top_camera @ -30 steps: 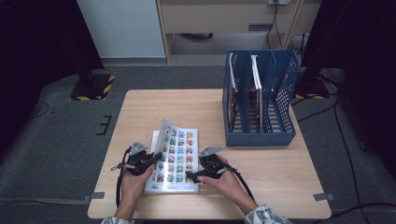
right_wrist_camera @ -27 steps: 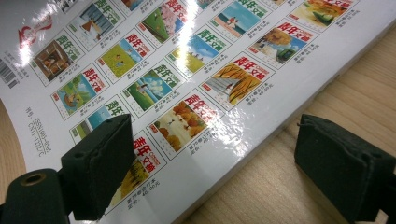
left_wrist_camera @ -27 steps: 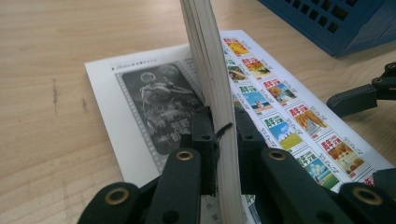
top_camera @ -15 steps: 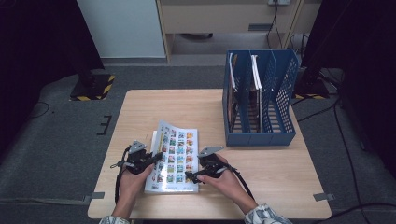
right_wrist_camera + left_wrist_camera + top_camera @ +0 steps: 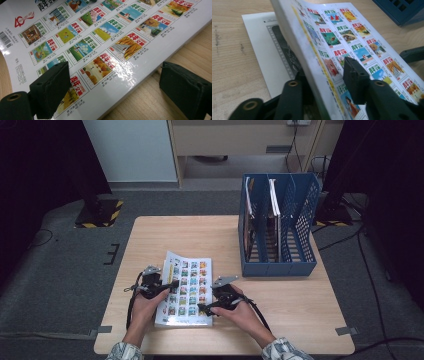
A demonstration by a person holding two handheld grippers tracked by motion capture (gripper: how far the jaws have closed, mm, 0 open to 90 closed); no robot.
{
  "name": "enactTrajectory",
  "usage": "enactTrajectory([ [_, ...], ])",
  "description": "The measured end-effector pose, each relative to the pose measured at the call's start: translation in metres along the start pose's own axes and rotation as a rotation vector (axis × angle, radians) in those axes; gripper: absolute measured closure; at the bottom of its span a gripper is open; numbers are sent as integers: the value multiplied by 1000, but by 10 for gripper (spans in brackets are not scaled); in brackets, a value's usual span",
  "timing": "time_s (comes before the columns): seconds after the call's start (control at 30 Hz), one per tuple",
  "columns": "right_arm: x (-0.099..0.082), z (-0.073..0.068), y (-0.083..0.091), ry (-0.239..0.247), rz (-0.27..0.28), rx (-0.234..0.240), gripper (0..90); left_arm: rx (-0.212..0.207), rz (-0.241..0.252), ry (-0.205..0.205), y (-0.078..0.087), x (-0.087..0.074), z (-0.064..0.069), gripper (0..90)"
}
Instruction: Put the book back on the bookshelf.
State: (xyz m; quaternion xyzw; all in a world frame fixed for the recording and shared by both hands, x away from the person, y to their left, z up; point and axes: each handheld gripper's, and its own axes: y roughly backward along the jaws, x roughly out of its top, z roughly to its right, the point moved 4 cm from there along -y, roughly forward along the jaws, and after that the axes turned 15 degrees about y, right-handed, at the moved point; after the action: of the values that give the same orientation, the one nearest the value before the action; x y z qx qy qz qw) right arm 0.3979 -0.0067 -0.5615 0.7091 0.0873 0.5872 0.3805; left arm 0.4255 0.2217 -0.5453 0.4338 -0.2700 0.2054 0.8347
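The magazine (image 5: pixel 185 290) on the counter (image 5: pixel 280 300) is straddled by the left gripper (image 5: pixel 170 285) (jaws just opened, apparently not pressing) and flanked by the wide-open, empty right gripper (image 5: pixel 206 309).

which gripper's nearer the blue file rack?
Right. The right gripper sits at the magazine's right edge, on the blue file rack's side; the left gripper straddles its far left edge.
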Motion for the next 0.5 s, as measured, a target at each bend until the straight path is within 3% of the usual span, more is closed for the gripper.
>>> enactTrajectory([
  [0.07,0,0,0,-2,-2,3,103,-13,26,19,3,1,1,726],
  [0.13,0,1,0,-3,0,2,103,-16,51,9,7,1,6,786],
  [0.23,0,2,1,1,-4,4,103,5,91,-52,10,0,15,817],
  [0.37,0,3,1,-5,-7,2,102,2,136,-90,16,0,24,826],
  [0.5,-1,5,2,-6,-9,3,99,17,167,-166,24,1,35,830],
])
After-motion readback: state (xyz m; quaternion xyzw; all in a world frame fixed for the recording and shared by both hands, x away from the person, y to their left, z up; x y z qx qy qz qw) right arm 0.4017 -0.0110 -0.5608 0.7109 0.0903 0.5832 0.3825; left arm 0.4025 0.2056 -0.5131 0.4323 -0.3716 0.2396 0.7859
